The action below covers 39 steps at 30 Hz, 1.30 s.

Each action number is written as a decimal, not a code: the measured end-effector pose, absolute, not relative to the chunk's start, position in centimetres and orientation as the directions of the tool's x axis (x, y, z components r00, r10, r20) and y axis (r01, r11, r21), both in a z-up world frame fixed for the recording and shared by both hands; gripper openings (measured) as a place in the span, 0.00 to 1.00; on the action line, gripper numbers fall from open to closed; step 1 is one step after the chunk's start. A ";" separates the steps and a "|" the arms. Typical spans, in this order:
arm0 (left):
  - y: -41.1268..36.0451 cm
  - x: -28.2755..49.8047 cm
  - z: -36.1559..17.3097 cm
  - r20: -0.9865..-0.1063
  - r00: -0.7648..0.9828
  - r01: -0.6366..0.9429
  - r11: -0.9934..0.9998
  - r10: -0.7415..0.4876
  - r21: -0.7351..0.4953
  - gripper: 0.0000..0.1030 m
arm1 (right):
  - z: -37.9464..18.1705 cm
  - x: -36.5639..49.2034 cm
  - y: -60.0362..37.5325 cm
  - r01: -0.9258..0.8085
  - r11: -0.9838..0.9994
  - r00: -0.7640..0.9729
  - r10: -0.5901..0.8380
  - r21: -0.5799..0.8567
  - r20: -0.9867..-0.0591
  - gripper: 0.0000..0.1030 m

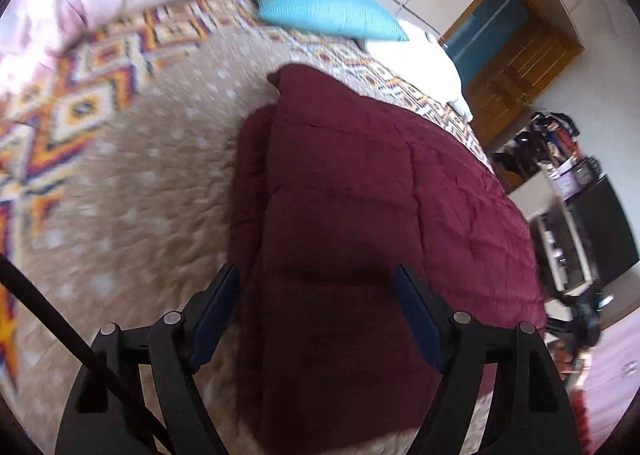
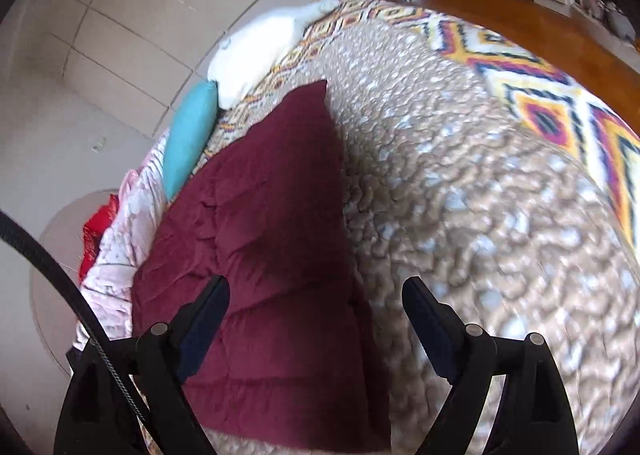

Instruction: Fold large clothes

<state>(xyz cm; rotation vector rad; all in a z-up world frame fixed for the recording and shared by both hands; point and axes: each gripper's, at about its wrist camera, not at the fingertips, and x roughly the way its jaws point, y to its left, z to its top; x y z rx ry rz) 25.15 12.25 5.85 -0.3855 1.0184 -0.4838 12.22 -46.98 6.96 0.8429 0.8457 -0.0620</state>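
While the left wrist view looks down, the left gripper [image 1: 316, 287] hangs with its jaws spread wide and nothing pinched, above the maroon quilted garment [image 1: 360, 183], which lies folded in a thick slab on the tan spotted bedspread [image 1: 152, 175]. A turquoise pillow [image 1: 328, 11] sits at the far edge, a white pillow [image 1: 420, 55] beside it. Over to the right wrist view: the right gripper [image 2: 316, 291] is released too, jaws apart, empty, straddling the garment's [image 2: 260, 215] right edge where maroon meets bedspread [image 2: 480, 183]. Turquoise pillow [image 2: 188, 135] and white pillow [image 2: 260, 51] touch at the top left.
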 end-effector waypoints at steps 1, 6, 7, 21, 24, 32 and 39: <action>11.9 25.9 5.3 -0.710 0.413 0.212 0.818 -0.571 -0.535 0.76 | 6.4 13.4 -46.8 0.359 0.694 0.665 0.279 0.624 -0.693 0.88; 11.1 29.8 3.7 -0.700 0.355 0.234 0.784 -0.620 -0.575 0.87 | 3.7 17.4 -46.2 0.331 0.685 0.616 0.364 0.649 -0.699 0.89; 11.0 30.5 3.5 -0.695 0.339 0.230 0.772 -0.634 -0.593 0.90 | 3.5 17.9 -46.1 0.317 0.683 0.614 0.380 0.658 -0.691 0.90; 9.0 31.7 7.1 -0.715 0.398 0.296 0.818 -0.575 -0.494 0.42 | 6.9 20.6 -43.3 0.232 0.717 0.626 0.408 0.658 -0.665 0.40; 9.0 32.7 9.3 -0.678 0.411 0.326 0.793 -0.609 -0.515 0.32 | 9.5 20.7 -43.6 0.177 0.679 0.692 0.429 0.712 -0.581 0.37; 7.9 34.9 5.3 -0.751 0.397 0.264 0.849 -0.528 -0.458 0.50 | 4.7 21.3 -43.7 0.277 0.668 0.665 0.385 0.690 -0.640 0.43; 9.2 32.7 7.4 -0.753 0.441 0.212 0.872 -0.489 -0.442 0.53 | 6.4 19.8 -43.3 0.354 0.714 0.671 0.256 0.604 -0.696 0.75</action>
